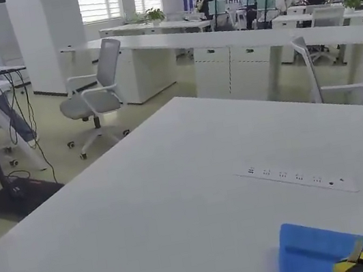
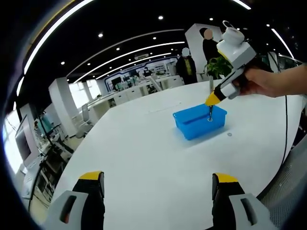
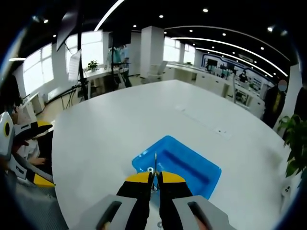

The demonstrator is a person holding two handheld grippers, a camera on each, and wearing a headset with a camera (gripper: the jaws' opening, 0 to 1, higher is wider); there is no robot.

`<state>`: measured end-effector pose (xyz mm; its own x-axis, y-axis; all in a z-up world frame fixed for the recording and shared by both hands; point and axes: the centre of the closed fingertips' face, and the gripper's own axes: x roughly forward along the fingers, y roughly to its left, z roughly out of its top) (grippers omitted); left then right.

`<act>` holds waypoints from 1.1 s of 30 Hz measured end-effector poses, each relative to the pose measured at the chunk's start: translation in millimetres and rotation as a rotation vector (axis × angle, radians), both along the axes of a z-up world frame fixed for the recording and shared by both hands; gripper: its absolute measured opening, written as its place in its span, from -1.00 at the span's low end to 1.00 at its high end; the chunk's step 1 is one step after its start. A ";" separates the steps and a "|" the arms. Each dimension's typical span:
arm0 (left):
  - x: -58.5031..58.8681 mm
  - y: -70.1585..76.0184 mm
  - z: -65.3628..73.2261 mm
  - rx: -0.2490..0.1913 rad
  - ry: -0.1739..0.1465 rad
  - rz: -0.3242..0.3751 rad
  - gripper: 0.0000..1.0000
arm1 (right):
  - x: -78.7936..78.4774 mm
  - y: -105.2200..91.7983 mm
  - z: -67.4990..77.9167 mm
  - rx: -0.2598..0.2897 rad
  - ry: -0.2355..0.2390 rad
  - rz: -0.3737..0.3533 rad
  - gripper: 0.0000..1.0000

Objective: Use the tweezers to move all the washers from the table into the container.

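The right gripper [image 3: 154, 178] has its fingers pressed together on the tweezers [image 3: 155, 162]. The tweezers stick out forward from between the yellow tips and point down into the blue container [image 3: 194, 167]. In the left gripper view the tweezers' tip sits inside the container, low over its floor. Whether a washer is pinched there is too small to tell. One washer [image 2: 230, 134] lies flat on the white tabletop [image 2: 144, 153], just beside the container's right end and not touching it. A hand [image 2: 263, 81] holds the right gripper above the container, reaching in from the right. The left gripper [image 2: 158, 178] is well apart from the container, on the near left, its fingers wide apart over the tabletop. In the head view the container lies at the near right of the tabletop, and a recessed socket strip [image 1: 299, 178] is set into the surface farther back.
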<state>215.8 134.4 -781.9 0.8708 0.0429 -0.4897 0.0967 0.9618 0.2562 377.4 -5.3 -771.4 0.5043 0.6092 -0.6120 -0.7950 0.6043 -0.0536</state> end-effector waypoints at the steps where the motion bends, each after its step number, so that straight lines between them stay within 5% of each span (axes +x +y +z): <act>1: 0.0 0.0 0.1 0.000 0.000 0.000 0.91 | 2.7 0.1 1.2 0.000 -0.006 -0.002 -0.96; 8: -0.5 -0.7 -1.1 0.002 0.006 -0.005 0.91 | 29.5 -3.1 4.7 0.006 -0.040 -0.043 -0.96; 16: -0.7 -0.6 -1.6 0.000 0.009 -0.005 0.92 | 43.1 -11.6 -16.1 -0.038 -0.022 -0.077 -0.96; 26: -0.9 -1.6 -2.1 -0.001 0.012 -0.009 0.92 | 43.9 -20.8 -45.5 -0.049 0.046 -0.132 -0.96; 33: 0.0 2.4 1.3 -0.011 -0.015 0.009 0.92 | 40.0 -21.1 -54.8 -0.063 0.060 -0.131 -0.95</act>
<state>215.7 136.8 -780.7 0.8775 0.0453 -0.4775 0.0843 0.9655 0.2466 417.4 -26.5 -826.3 0.5385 0.5001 -0.6782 -0.7121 0.7004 -0.0490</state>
